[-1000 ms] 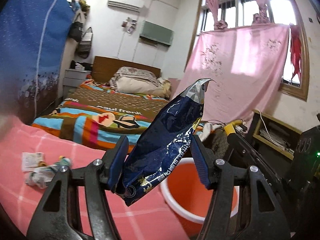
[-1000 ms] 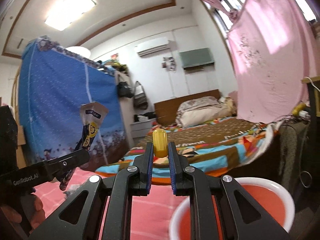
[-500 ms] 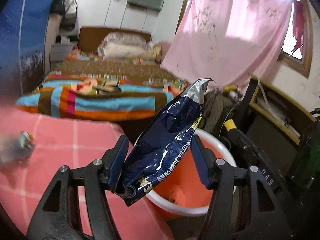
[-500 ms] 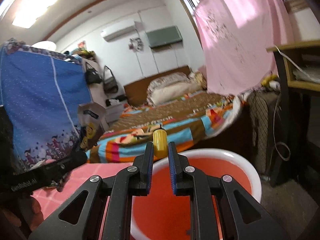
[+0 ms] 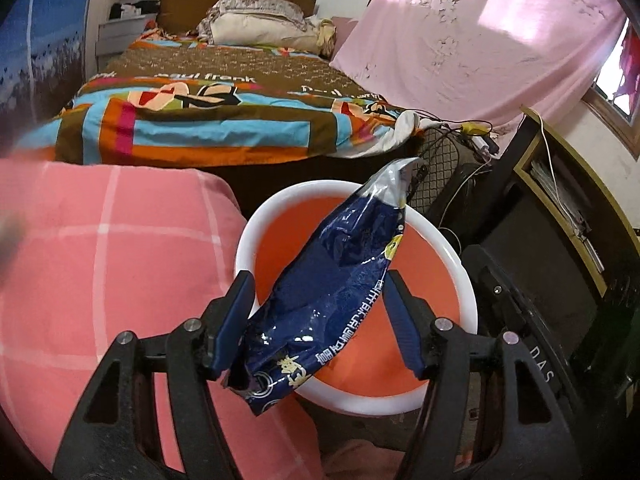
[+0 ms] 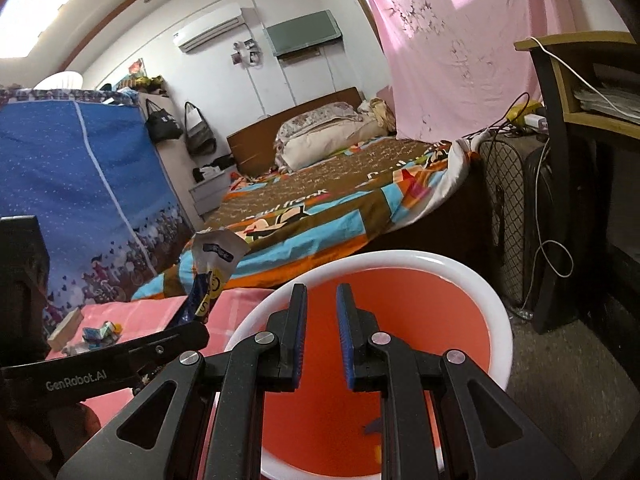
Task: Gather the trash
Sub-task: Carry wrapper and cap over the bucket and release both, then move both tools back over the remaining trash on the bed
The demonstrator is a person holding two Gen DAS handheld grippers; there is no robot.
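Left wrist view: the left gripper [image 5: 316, 280] has its fingers set wide with the blue snack bag [image 5: 320, 320] wedged slantwise between them. The jaws have just been easing apart, yet both pads seem to touch the foil. The bag's top leans over the orange bin [image 5: 248, 240], but its bottom corner hangs outside the near rim, above the pink checked cloth [image 5: 120, 260]. If it is let go here, the bag may well tip backwards, catch on the rim or slide onto the cloth; crinkled foil can also cling to one pad.

Right wrist view: the right gripper [image 6: 322, 292] is closed down to a narrow slot with nothing in it, poised above the bin. With both tools crowding one opening, a knock could flick the bag away toward the leftover scraps [image 6: 96, 332]
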